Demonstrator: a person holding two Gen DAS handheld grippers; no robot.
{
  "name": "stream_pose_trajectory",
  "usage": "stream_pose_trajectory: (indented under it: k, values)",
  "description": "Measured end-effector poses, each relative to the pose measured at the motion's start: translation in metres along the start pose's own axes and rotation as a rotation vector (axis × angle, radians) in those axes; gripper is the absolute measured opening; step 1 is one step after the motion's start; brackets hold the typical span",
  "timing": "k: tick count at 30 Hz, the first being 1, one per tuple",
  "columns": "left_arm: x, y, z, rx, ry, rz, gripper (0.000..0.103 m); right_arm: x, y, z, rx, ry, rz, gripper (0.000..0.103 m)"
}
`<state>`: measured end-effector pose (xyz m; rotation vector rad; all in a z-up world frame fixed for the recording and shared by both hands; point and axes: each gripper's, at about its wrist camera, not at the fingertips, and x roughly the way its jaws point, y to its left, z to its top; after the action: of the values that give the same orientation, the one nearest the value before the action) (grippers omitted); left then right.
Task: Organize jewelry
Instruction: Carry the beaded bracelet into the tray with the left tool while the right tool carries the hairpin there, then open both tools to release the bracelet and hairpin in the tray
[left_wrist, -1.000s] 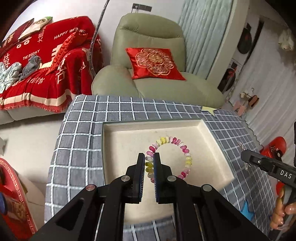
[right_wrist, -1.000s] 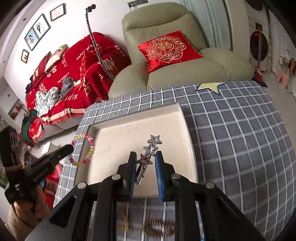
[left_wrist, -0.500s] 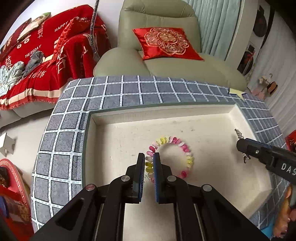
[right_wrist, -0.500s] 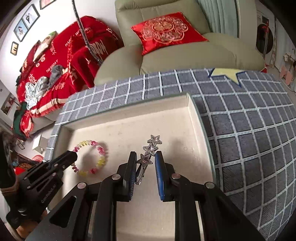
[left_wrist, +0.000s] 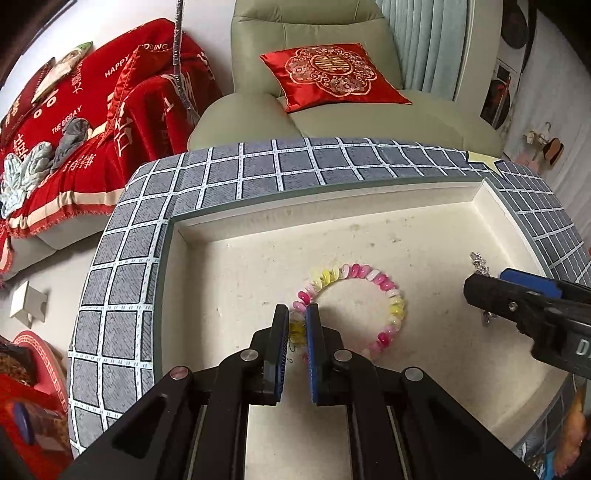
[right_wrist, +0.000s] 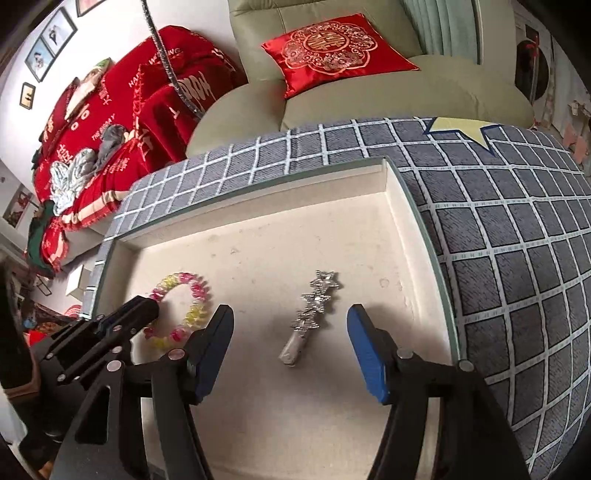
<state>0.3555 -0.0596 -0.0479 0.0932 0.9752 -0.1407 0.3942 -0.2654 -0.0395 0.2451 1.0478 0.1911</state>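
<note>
A cream tray (left_wrist: 332, 218) (right_wrist: 258, 229) sits on a grey checked cloth. My left gripper (left_wrist: 297, 325) is shut on a pink and yellow bead bracelet (left_wrist: 384, 284), holding it low over the tray floor; the bracelet also shows in the right wrist view (right_wrist: 195, 295). My right gripper (right_wrist: 290, 332) is open, and a silver star hair clip (right_wrist: 312, 314) lies on the tray floor between its fingers. The left gripper shows in the right wrist view (right_wrist: 147, 308), and the right gripper shows at the right of the left wrist view (left_wrist: 476, 291).
The grey checked cloth (right_wrist: 517, 258) covers the table around the tray, with a yellow star patch (right_wrist: 461, 129) at the far right. A green armchair (left_wrist: 314, 92) with a red cushion stands behind, and a red-covered sofa (left_wrist: 92, 122) is at the left.
My right gripper opened and let go of the star hair clip, which now lies in the tray. Both grippers moved lower and farther over the tray. The left still holds the bracelet.
</note>
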Motion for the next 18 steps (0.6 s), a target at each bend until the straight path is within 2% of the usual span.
stream_pose_trajectory:
  k: [7,18]
  values:
    - [-0.008,0.005,0.002,-0.031,-0.023,0.001,0.025,-0.033,0.002,-0.005,0.040,-0.058,0.046,0.070]
    - [-0.029,0.006,0.002,-0.040,-0.058,-0.033,0.026,-0.074,-0.002,-0.030,0.066,-0.095,0.055,0.070]
